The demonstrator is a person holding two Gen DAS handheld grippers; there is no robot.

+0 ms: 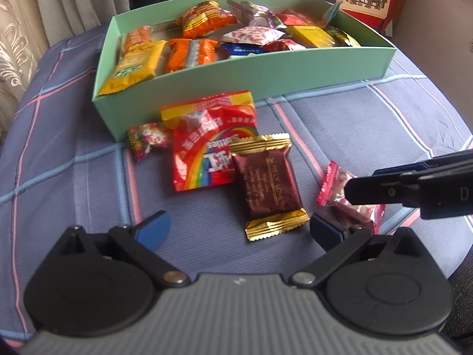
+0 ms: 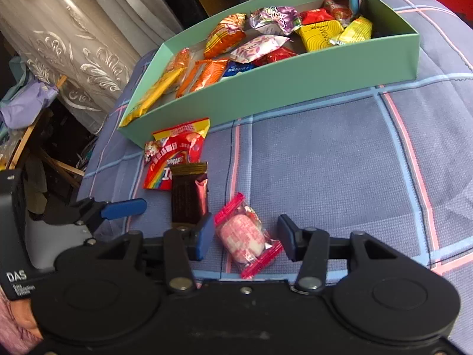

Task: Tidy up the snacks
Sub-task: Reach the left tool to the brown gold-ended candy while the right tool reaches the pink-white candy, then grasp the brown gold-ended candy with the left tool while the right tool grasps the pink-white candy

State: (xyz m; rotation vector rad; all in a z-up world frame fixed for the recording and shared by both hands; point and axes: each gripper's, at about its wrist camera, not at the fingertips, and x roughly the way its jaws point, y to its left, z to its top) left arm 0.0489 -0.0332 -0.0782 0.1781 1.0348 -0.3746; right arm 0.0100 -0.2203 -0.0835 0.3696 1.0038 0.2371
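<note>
In the left wrist view, the left hand-held gripper (image 1: 239, 230) is seen at the bottom of the frame, angled steeply down over a checked blue bedcover (image 1: 369, 130). Its blue pads are held wide apart, with nothing pressed between them. The gold end of a maroon chocolate packet (image 1: 267, 185) lies in the gap, touching neither pad. Partly under that packet lies a red Skittles bag (image 1: 210, 145), whose upper edge sits against the wall of a green box (image 1: 266, 71) filled with snacks in the upper half of the frame. A small floral sweet (image 1: 147, 139) lies just left of the bag. At the right edge, a dark finger of the right hand-held gripper (image 1: 381, 190) is laid across a pink wrapped candy (image 1: 334, 186).

In the right wrist view, the right hand-held gripper (image 2: 245, 238) is seen low in the frame, tilted downward. Its pads stand apart on either side of the pink wrapped candy (image 2: 245, 235), and neither pad presses on it. The candy rests on the bedcover, well apart from the green box (image 2: 280, 88) at the top.
</note>
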